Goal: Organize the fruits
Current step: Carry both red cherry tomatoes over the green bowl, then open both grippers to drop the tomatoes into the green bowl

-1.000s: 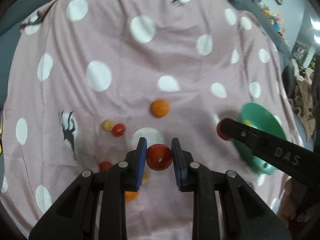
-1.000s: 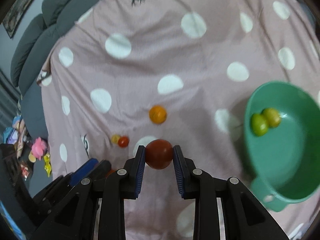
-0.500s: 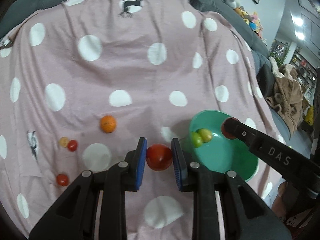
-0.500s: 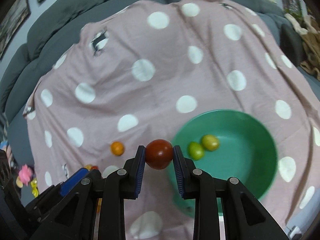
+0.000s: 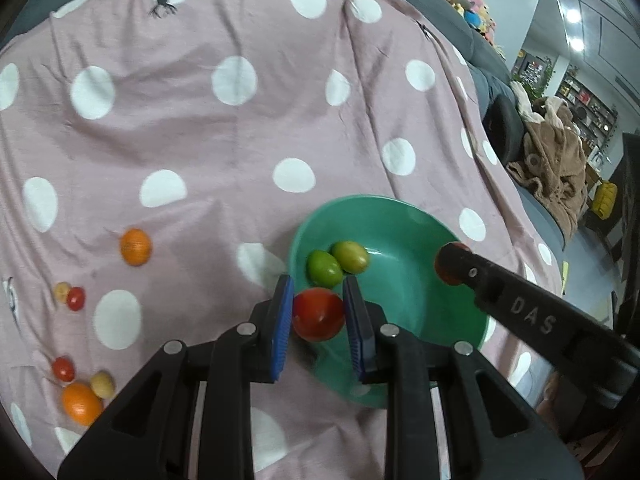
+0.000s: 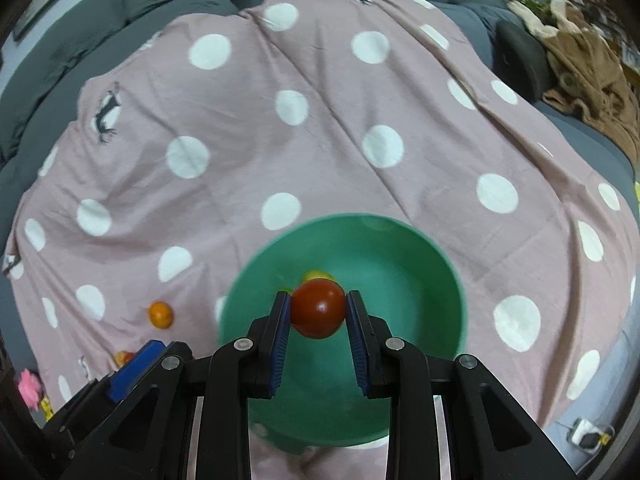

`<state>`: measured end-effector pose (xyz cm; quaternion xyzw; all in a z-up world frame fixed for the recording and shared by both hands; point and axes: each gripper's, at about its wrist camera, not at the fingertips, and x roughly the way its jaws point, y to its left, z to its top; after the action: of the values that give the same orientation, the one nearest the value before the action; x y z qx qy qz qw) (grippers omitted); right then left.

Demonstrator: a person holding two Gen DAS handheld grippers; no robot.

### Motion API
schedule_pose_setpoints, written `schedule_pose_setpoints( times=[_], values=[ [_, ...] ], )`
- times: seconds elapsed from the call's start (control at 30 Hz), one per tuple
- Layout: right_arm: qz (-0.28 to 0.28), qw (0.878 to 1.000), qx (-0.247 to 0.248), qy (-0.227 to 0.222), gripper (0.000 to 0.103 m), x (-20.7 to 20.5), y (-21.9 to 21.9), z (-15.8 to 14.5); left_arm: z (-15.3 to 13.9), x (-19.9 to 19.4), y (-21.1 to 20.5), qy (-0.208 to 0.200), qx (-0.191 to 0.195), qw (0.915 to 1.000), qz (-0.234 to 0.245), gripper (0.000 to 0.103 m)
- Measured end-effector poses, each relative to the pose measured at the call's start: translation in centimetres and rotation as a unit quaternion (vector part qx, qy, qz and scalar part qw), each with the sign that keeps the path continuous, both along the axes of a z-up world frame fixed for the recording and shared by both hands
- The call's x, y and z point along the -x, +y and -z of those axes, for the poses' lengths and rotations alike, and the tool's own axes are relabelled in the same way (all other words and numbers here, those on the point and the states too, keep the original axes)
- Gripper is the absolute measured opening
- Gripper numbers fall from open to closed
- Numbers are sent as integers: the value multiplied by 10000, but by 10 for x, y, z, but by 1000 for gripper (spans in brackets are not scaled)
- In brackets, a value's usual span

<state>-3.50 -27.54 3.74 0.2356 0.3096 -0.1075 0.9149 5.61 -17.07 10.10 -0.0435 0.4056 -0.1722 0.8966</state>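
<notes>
Both grippers have swung across to the bowl (image 6: pixel 448 272), which half a second ago sat off at three o'clock. The right gripper (image 6: pixel 318 312) is clenched on a tomato (image 6: pixel 318 314) dead over the basin; the left gripper (image 5: pixel 319 312) grasps its own tomato (image 5: pixel 318 315) above the near rim. Two green fruits (image 5: pixel 325 268) wait at twelve. Drops look imminent. Oranges (image 5: pixel 136 246) and small fruits remain at nine o'clock on the blanket (image 5: pixel 240 132).

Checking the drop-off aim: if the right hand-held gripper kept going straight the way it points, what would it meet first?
Most likely the inside of the green bowl, near the two green fruits. The right hand-held gripper, shut on a red tomato, points into it; depth is unclear.
</notes>
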Motion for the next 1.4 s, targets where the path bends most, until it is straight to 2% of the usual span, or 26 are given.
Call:
schedule_pose_setpoints(
  times=[0.43,0.8,0.87,0.93,1.0,1.2,1.4],
  values=[
    [114,9988,-117,464,30,-9,-17,22,18,-9,-32,203,-115,9993,293,25],
    [21,9986,-194,493,30,-14,-17,27,23,-12,-33,287,-25,9990,342,26],
    [3,9985,-174,519,33,-14,-17,27,21,-10,-30,270,9,9990,351,30],
    [23,9987,-146,491,47,-14,-16,25,16,-7,-25,198,12,9993,331,37],
    [24,9990,-128,423,51,-12,-15,22,12,-4,-19,132,9,9995,299,44],
    [-169,9996,-103,186,51,-8,-4,11,-1,5,23,71,-39,10000,-37,47],
    [-670,9976,-128,-119,51,-9,23,-4,-6,19,96,106,-412,9966,-712,47]
  ],
)
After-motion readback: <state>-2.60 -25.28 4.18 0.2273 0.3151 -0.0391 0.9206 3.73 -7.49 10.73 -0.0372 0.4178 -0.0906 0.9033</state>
